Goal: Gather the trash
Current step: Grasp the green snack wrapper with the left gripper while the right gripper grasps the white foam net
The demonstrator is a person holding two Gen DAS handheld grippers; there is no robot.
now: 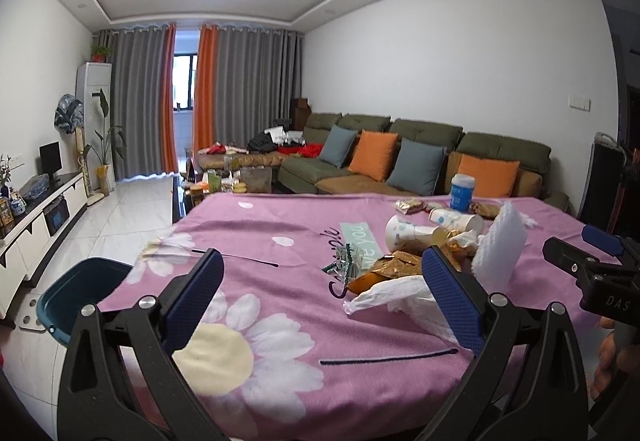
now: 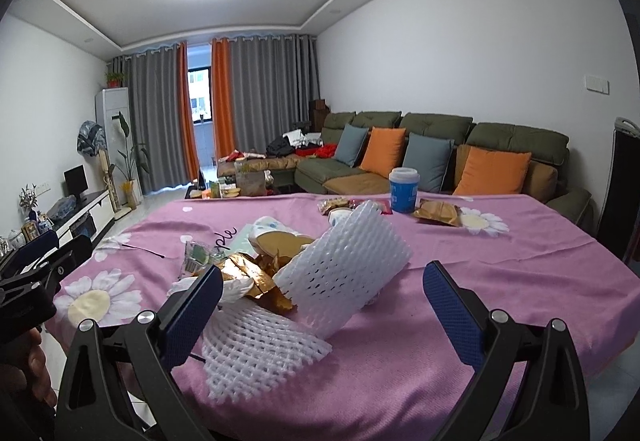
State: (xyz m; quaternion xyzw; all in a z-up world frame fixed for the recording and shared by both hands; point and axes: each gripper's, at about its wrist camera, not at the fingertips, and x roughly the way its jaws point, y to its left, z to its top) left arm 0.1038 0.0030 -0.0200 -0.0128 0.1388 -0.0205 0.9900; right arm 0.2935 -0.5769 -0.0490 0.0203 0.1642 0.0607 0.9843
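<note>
The left gripper (image 1: 322, 297) stood wide open with nothing between its blue-padded fingers (image 1: 192, 293), hovering above the pink daisy-print tablecloth (image 1: 260, 225). Down to its left, past the table's edge, sat a round teal plastic bin (image 1: 76, 293) — what showed of its inside looked bare, though the left finger hid part of it. Ahead and to the right of this claw lay the trash: a crumpled white plastic bag (image 1: 394, 291) just beside its right finger, a gold foil wrapper (image 1: 386, 267) behind that, and a small green-and-silver wrapper (image 1: 346, 265) to the left of the foil. Farther on, two white paper cups with blue dots (image 1: 408, 235) lay tipped on their sides, their contents not visible.

The right gripper (image 2: 322, 305) was likewise spread wide and held nothing. Between its fingers, a little ahead, a white foam mesh sleeve (image 2: 346, 277) leaned tilted over a second white foam net (image 2: 256, 349) lying flat near its left finger. Crumpled gold foil (image 2: 248, 275) rested just left of the sleeve. Well beyond — toward the table's far edge — an upright blue-and-white lidded tub (image 2: 403, 189) stood closed, a brown snack packet (image 2: 438, 213) beside it.
</note>
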